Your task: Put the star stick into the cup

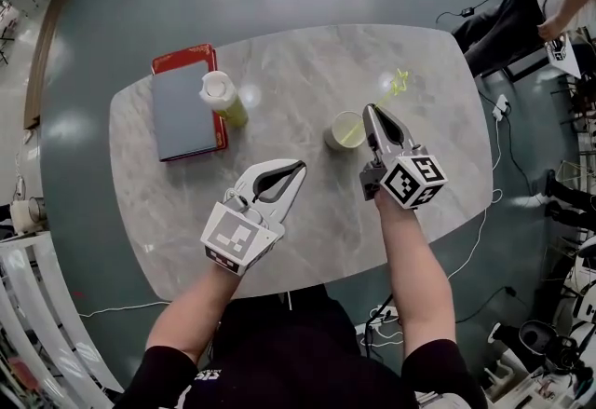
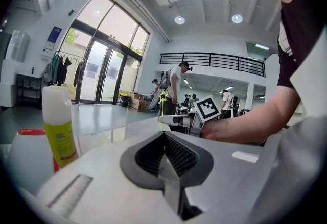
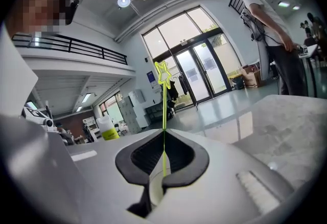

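R gripper (image 1: 371, 109) pinching star stick (image 1: 395, 87) mid-shaft, jaws clamped thin on it. Star leaning toward 1 o'clock so bottom end is aiming into cup (image 1: 344, 131) at gripper's 8 o'clock, prob partly in. L gripper (image 1: 300, 166) idling closed, empty, at table's (image 1: 279, 62) 7 o'clock.

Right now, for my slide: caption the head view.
Right tool holds thin yellow-green star stick over pale green cup on grey marble table.

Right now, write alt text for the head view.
The right gripper, jaws shut on the star stick, hangs beside the cup on a marble table. The left gripper is shut and empty; a bottle and book sit farther left.
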A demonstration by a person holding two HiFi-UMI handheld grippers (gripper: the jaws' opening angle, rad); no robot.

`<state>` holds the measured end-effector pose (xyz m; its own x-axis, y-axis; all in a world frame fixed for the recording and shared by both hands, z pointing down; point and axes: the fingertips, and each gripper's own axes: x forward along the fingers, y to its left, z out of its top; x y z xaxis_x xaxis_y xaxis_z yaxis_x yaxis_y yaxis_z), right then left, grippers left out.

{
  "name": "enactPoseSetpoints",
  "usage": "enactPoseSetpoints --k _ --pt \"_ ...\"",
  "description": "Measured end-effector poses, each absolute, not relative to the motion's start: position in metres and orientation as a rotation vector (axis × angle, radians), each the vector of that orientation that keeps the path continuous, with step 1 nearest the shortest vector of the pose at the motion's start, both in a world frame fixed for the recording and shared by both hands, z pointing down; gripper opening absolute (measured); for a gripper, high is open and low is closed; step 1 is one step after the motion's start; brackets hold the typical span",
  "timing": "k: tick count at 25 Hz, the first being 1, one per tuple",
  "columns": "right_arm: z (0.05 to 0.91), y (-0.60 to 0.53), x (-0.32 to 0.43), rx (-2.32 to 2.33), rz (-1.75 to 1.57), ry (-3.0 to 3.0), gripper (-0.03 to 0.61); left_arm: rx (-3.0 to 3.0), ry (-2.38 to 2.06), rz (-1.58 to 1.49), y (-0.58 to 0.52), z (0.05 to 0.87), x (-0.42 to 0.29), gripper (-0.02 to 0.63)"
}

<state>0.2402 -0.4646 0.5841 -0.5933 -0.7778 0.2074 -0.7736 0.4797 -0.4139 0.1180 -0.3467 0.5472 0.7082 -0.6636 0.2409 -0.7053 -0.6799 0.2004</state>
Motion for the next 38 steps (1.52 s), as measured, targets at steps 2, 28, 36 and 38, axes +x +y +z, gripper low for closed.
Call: enactPoseSetpoints --k 2,28,36,38 --pt "0.591 -0.463 0.237 -1.411 -0.765 2.715 0.018 2.638 -1.088 0.222 -0.346 0.548 0.116 0.002" --pt "0.623 -0.447 0.242 -1.505 -0.898 2.758 0.206 2.575 -1.142 0.211 -0.322 0.552 0.098 0.002" --pt "0.62 -0.436 0.249 -1.527 -0.934 2.719 0.264 2.574 -1.134 0.205 -0.314 0.551 0.098 0.002" --pt "0.613 -0.43 0.25 -1.525 -0.924 2.715 0.262 2.588 -1.132 0.203 -0.312 0.544 0.098 0.002"
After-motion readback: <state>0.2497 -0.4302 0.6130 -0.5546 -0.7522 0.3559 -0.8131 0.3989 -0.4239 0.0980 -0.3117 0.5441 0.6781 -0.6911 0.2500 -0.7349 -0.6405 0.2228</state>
